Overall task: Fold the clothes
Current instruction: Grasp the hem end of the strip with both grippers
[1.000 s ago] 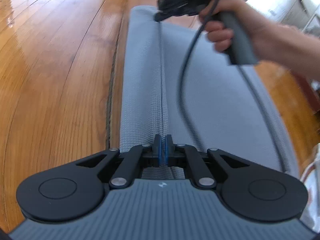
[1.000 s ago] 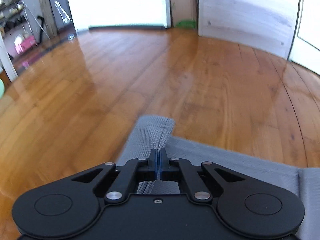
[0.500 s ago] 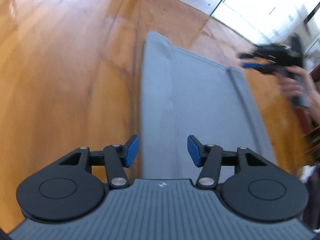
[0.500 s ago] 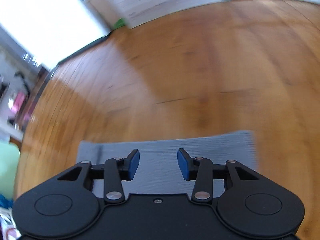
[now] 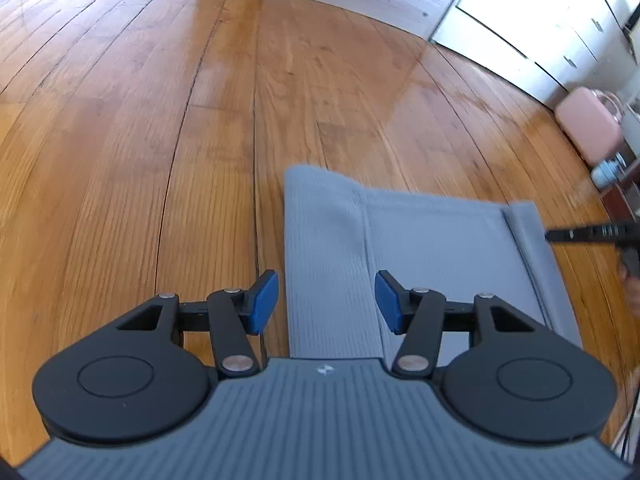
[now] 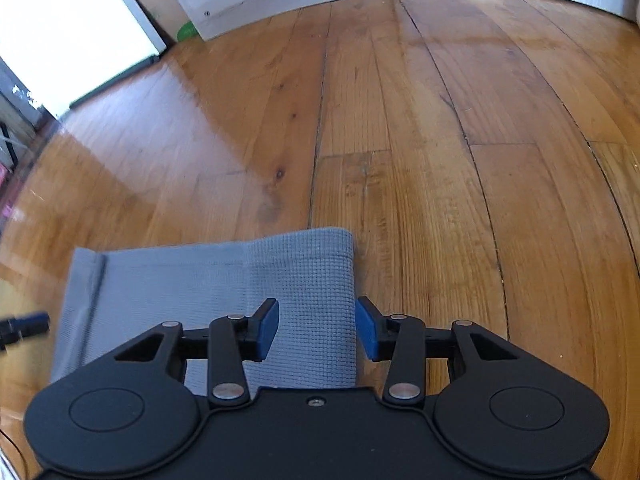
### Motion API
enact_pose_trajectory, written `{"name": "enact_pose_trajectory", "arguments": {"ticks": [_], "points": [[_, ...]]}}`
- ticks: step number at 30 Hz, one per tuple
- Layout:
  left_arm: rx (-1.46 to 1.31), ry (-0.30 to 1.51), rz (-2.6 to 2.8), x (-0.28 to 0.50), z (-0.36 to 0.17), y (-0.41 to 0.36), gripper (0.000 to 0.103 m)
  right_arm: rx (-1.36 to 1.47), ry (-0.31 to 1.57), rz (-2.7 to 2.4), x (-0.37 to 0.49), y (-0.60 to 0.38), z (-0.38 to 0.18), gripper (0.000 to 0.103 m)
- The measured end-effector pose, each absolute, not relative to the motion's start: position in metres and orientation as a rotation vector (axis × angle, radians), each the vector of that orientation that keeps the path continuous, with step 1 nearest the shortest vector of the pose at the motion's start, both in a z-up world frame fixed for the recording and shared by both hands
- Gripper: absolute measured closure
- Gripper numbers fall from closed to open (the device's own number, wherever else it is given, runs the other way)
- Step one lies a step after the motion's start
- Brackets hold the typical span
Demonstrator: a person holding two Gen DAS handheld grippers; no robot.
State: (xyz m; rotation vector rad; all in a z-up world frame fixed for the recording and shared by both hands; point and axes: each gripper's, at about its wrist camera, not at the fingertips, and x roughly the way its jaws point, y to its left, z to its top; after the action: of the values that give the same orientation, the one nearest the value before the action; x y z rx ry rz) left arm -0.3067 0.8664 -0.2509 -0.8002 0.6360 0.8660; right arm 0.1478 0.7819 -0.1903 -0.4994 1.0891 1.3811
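Lying flat on the wooden floor, the folded grey garment stretches sideways between the two tools. The left tongs hover open over its left end, straddling that edge, gripping nothing. The right tongs gape open over the opposite end, where the cloth's right border sits just inside the right finger. Each tool is nearest its own end, so the next fold likely means pinching both ends and bringing them across the short axis.
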Motion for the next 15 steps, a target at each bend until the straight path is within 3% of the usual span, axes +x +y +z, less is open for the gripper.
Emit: {"name": "enact_pose_trajectory", "arguments": {"ticks": [5, 9, 11, 12, 13, 14, 15], "points": [[-0.83, 0.664, 0.836, -0.295, -0.265, 0.882, 0.052, -0.458, 1.077, 1.312, 0.149, 0.789, -0.203, 0.056], [-0.687, 0.736, 0.889, -0.272, -0.268, 0.884, 0.053, -0.448, 1.029, 1.313, 0.141, 0.794, -0.206, 0.056], [-0.676, 0.726, 0.886, -0.267, -0.269, 0.886, 0.053, -0.483, 0.989, 1.322, 0.131, 0.796, -0.207, 0.062], [-0.684, 0.711, 0.881, -0.265, -0.27, 0.888, 0.053, -0.517, 0.96, 1.338, 0.124, 0.797, -0.207, 0.08], [-0.695, 0.698, 0.869, -0.264, -0.271, 0.889, 0.058, -0.552, 0.935, 1.35, 0.121, 0.794, -0.206, 0.095], [-0.715, 0.695, 0.852, -0.262, -0.272, 0.888, 0.074, -0.575, 0.896, 1.357, 0.113, 0.793, -0.205, 0.095], [-0.732, 0.692, 0.839, -0.261, -0.272, 0.888, 0.097, -0.579, 0.864, 1.35, 0.108, 0.791, -0.205, 0.095]]}}
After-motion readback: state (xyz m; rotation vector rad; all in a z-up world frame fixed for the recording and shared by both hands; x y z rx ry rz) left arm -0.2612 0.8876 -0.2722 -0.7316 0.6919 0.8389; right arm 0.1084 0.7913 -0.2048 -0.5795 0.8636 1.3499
